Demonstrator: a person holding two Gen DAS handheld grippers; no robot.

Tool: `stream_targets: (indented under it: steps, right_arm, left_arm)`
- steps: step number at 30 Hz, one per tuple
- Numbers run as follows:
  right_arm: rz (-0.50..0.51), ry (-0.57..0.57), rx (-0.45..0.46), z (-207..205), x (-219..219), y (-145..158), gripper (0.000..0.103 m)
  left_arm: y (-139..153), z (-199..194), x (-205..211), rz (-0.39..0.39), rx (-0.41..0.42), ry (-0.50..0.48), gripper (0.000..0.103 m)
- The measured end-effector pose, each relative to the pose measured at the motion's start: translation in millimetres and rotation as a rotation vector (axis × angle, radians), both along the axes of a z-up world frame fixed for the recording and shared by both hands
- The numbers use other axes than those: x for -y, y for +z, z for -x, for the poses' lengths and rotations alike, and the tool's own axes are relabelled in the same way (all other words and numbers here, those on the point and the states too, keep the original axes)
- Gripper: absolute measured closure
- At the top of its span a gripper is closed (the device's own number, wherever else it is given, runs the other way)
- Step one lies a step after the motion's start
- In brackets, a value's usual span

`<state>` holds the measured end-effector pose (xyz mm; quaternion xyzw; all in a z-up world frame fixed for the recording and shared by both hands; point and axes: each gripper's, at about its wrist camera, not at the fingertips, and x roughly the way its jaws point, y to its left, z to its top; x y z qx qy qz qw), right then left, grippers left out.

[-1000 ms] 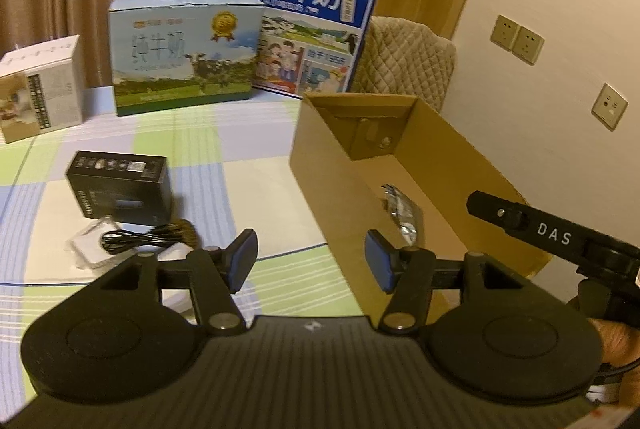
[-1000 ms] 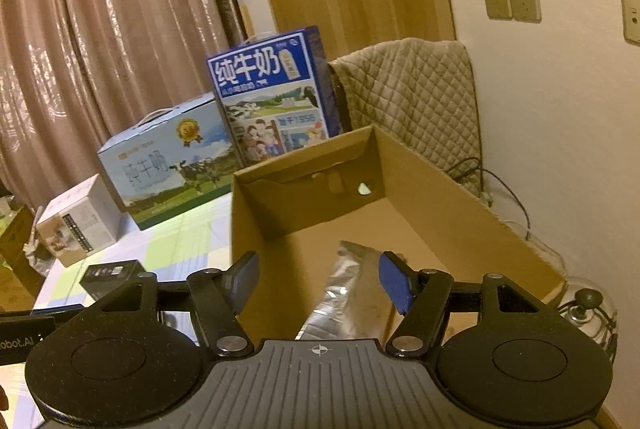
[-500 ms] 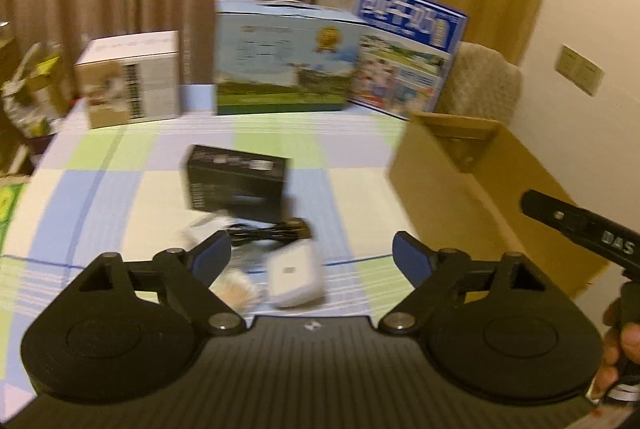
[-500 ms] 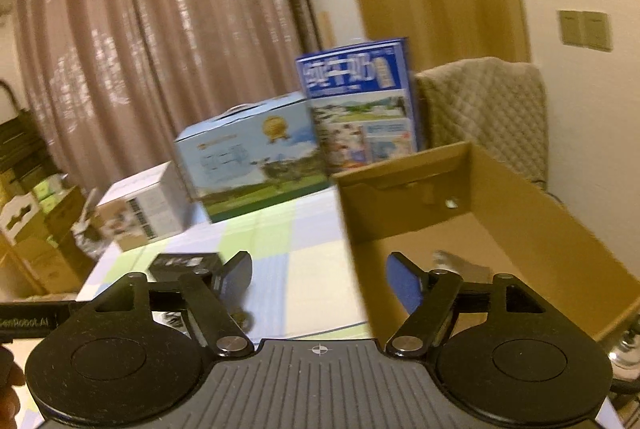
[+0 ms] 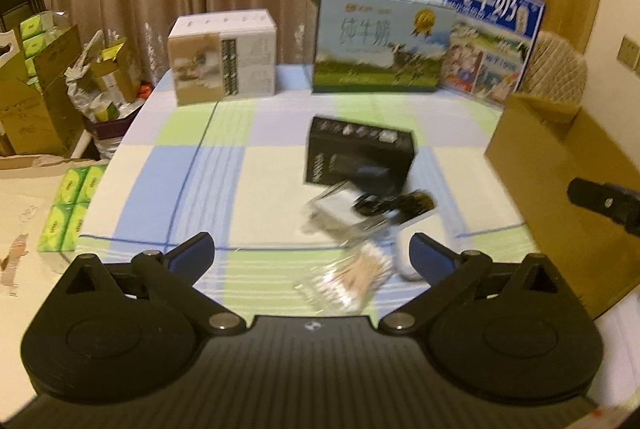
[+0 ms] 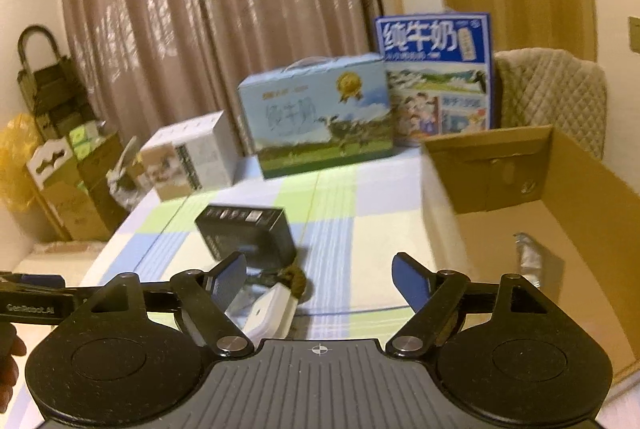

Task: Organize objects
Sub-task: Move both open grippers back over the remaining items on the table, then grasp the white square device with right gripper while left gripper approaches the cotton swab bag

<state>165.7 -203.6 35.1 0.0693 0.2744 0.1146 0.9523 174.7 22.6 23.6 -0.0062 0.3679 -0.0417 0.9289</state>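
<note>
Left of the cardboard box (image 5: pixel 552 165) on the checked bench (image 5: pixel 200 165): black box (image 5: pixel 358 157), lying flat, well apart from the cardboard wall. Just in front of the black box, a clear packet (image 5: pixel 340 209) with a black cable (image 5: pixel 384 203) across it; nearer again, a bag of cotton swabs (image 5: pixel 352 279) and a white charger (image 6: pixel 270 313). Inside the cardboard box, a silver foil pouch (image 6: pixel 528 259) on the floor. Behind the black box, two milk cartons (image 5: pixel 380 37) and a white carton (image 5: pixel 222 57) along the far edge. Left gripper (image 5: pixel 312 253) spread wide, nothing between the fingers (image 5: pixel 192 255), hovering above the swabs. Right gripper (image 6: pixel 318 279) likewise spread and empty, beside the cardboard box's near wall.
</note>
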Motion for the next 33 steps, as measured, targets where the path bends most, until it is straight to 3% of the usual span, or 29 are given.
stream_targets:
  steps: [11,16,23,30,33]
  right_arm:
    - [0.086,0.108,-0.111,-25.0,-36.8,-38.5,0.026]
    - [0.136,0.161,-0.158,-37.9,-48.9,-59.4,0.026]
    - [0.078,0.172,-0.258,-60.4,-50.1,-81.4,0.026]
    - [0.064,0.179,-0.295,-75.1,-55.8,-93.2,0.027]
    - [0.071,0.180,-0.303,-80.7,-58.6,-98.0,0.034]
  left_arm:
    - [-44.3,-13.7,-2.7,-0.096,-0.077,-0.085,0.001]
    - [-61.2,-23.6,2.6,-0.101,-0.108,-0.109,0.001]
    - [-73.4,-34.2,4.5,-0.105,-0.125,-0.135,0.001]
    - [-77.9,-42.4,-2.2,-0.075,-0.122,-0.122,0.001]
    - [-79.3,-44.5,-3.9,-0.072,-0.119,-0.127,0.001]
